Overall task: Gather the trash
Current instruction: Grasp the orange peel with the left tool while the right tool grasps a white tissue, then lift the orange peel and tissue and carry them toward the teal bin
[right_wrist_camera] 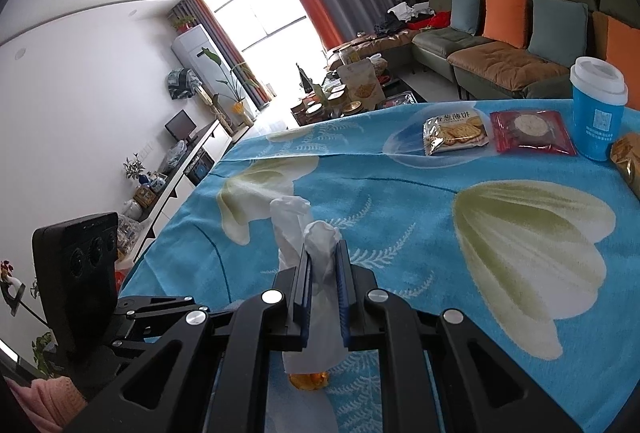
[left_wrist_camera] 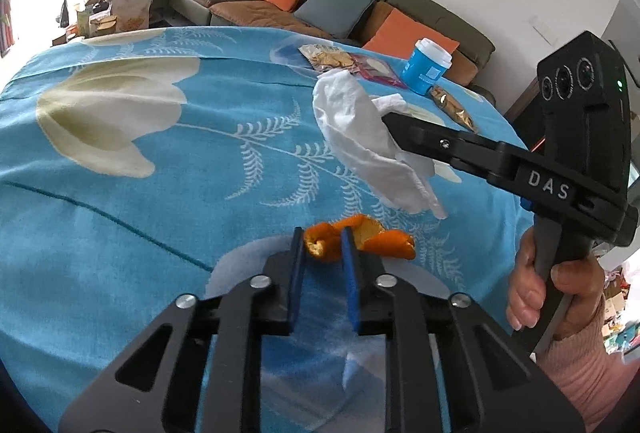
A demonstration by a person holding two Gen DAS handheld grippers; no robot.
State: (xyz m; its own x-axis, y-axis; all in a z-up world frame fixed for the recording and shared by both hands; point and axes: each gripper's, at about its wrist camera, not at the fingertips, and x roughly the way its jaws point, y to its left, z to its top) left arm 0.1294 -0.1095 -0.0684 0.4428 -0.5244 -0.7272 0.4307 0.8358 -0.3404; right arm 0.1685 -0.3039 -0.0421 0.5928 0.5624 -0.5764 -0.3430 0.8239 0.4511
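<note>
My left gripper (left_wrist_camera: 323,239) is shut on an orange peel (left_wrist_camera: 376,238) and holds it just above the blue flowered tablecloth (left_wrist_camera: 160,173). My right gripper (right_wrist_camera: 323,257) is shut on a crumpled white tissue (right_wrist_camera: 316,273), which hangs in the air above the table. In the left wrist view the right gripper (left_wrist_camera: 386,121) comes in from the right with the tissue (left_wrist_camera: 360,137) draped from its tip, above and beyond the peel. The peel (right_wrist_camera: 309,380) shows below the tissue in the right wrist view.
At the table's far side lie a cracker packet (right_wrist_camera: 454,132), a red snack packet (right_wrist_camera: 532,131), a blue paper cup with white lid (right_wrist_camera: 597,113) and a golden wrapper (right_wrist_camera: 628,161). A sofa with cushions (right_wrist_camera: 504,33) stands behind the table.
</note>
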